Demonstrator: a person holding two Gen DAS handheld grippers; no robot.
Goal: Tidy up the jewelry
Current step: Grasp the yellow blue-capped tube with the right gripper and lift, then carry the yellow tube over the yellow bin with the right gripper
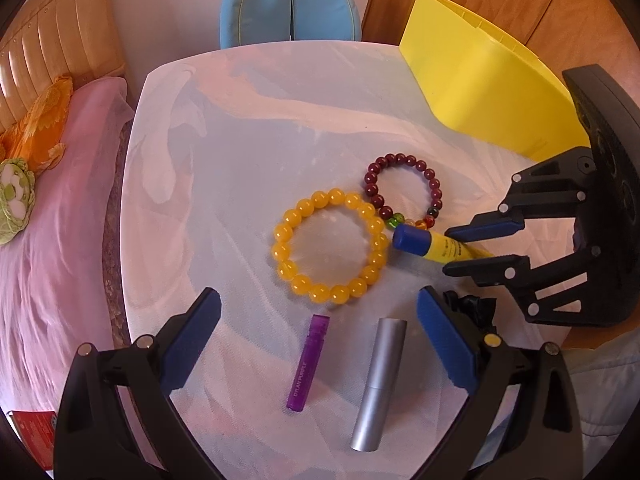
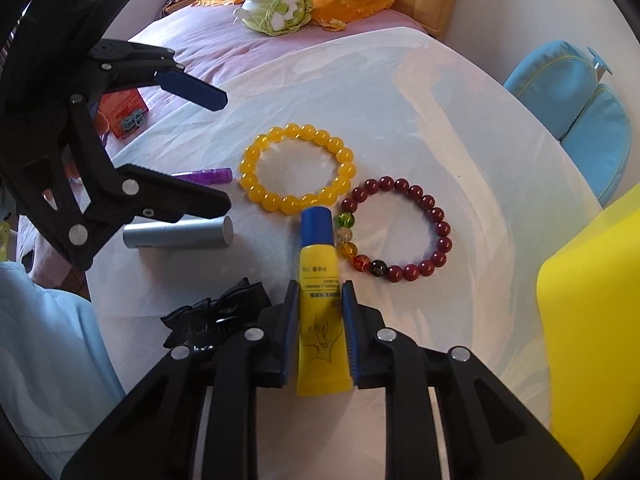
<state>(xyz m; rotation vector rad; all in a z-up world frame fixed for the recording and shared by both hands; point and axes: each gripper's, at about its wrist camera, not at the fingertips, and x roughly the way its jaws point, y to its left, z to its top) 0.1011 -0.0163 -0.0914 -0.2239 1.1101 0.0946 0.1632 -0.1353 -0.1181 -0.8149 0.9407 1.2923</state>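
The right gripper (image 2: pixel 320 292) is clamped on the yellow tube (image 2: pixel 320 320), likely clearing it away from the bracelets. The left gripper (image 1: pixel 318 312) hangs wide over the table (image 1: pixel 248 128); the yellow bracelet (image 1: pixel 330 248) and red bracelet (image 1: pixel 404 190) lie just beyond, touching, with the yellow box (image 1: pixel 480 80) far right.

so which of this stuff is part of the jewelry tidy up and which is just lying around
Job:
yellow bead bracelet
dark red bead bracelet
yellow box

Lying about:
yellow tube, clamped in right gripper
purple tube
silver tube
black hair clip
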